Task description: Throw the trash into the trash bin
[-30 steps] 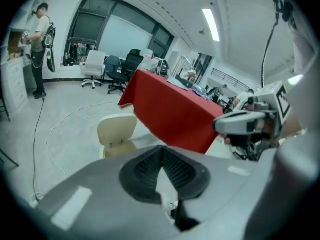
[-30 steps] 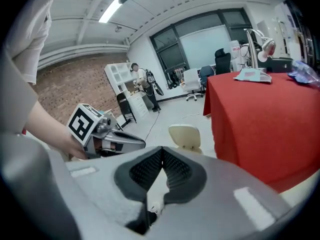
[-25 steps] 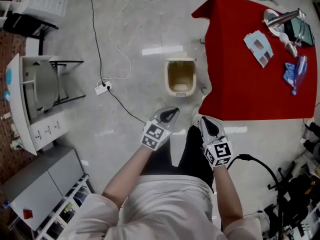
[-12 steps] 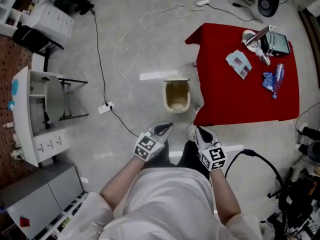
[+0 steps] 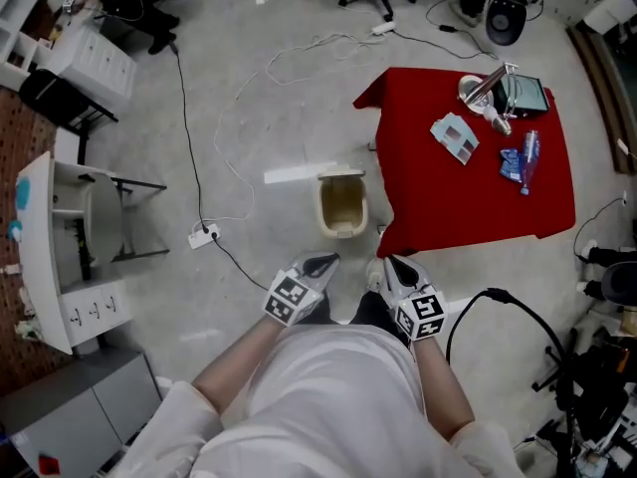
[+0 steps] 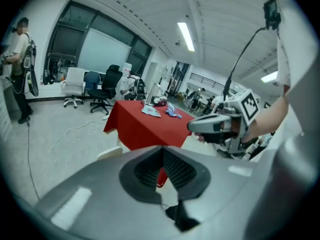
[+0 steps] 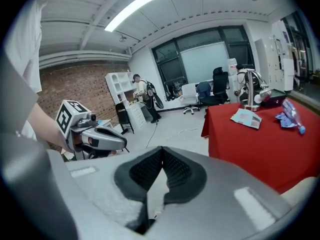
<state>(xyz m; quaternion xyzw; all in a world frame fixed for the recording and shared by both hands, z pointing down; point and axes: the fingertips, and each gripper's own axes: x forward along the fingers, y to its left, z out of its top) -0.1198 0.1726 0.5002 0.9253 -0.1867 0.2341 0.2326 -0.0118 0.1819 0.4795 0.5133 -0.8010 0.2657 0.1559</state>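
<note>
Trash, as I judge it: a crumpled blue plastic wrapper (image 5: 518,162) and a flat pale-blue-and-white carton (image 5: 455,137). Both lie at the far end of the red-cloth-covered table (image 5: 468,212), near a shiny metal cup (image 5: 476,90); nothing is picked up yet. Head view: the beige open-topped plastic trash bin (image 5: 342,205) stands on the floor just beside the table's near-left corner, looks empty, and sits between person and trash. Vs a sec ago the whole floor reads smaller and the full table is now in shot, so the head has gone up, and the left gripper (image 5: 318,262) and right gripper (image 5: 394,265) came up w/ it, held close to the body and well apart from table and bin. Left gripper view: jaws pressed together, nothing btw the pads; beyond them the red table, the bin's pale rim (image 6: 109,153) and the right gripper's nose. Right gripper view: jaws likewise closed on nothing; carton (image 7: 246,118) and wrapper (image 7: 290,113) sit far off on the cloth. Reading: person seems to have stood up, task barely begun; next needs a walk or reach to the far end, then jaws spread.
</note>
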